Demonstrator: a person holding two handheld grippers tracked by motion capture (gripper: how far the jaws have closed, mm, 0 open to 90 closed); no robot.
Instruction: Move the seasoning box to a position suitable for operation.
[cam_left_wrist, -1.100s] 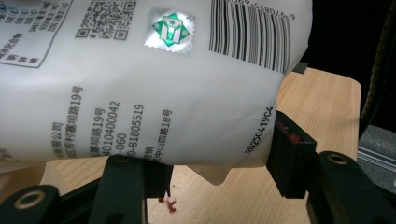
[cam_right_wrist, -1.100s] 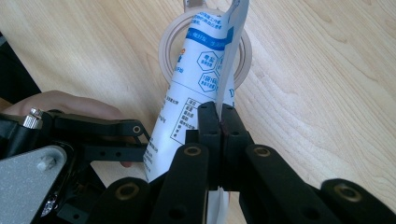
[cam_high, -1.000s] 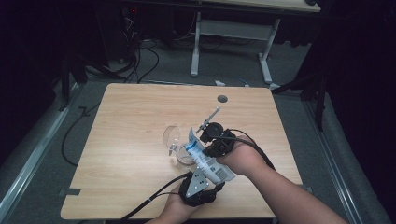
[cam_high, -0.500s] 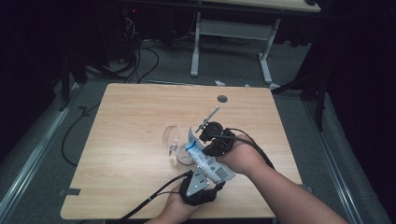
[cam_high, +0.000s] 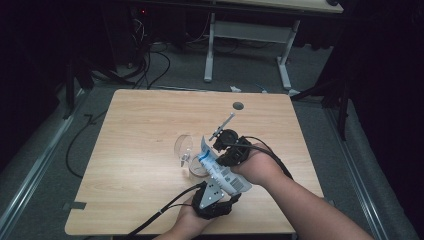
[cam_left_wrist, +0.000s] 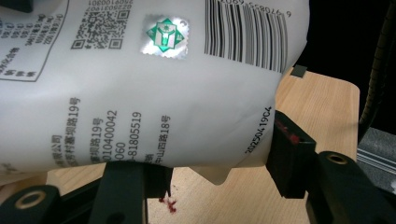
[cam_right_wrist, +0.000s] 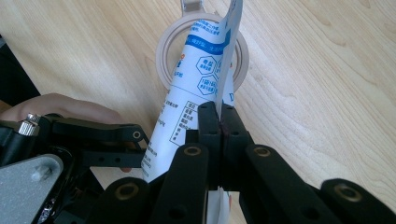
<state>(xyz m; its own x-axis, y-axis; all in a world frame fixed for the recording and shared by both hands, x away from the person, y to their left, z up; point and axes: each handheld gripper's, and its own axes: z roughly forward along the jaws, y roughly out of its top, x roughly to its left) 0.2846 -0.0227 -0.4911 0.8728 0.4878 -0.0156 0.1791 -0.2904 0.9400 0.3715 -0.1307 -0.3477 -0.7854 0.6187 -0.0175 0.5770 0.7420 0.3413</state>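
Pouch (cam_high: 220, 170) clamped by both hand-held grippers, left (cam_left_wrist: 219, 172) wider, right (cam_right_wrist: 219, 121) pinched

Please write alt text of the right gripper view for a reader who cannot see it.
The right tool, jaws shut, pinches the thin edge of a white and blue pouch that points into a clear cup on the wooden table. The left tool holds the pouch lower down.

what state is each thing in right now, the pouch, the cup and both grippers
pouch: held tilted, top end over the cup
cup: upright on the table, clear, contents hard to tell
left gripper: fingers shut on the pouch's lower end
right gripper: fingers shut on the pouch's edge seam
table: bare wood
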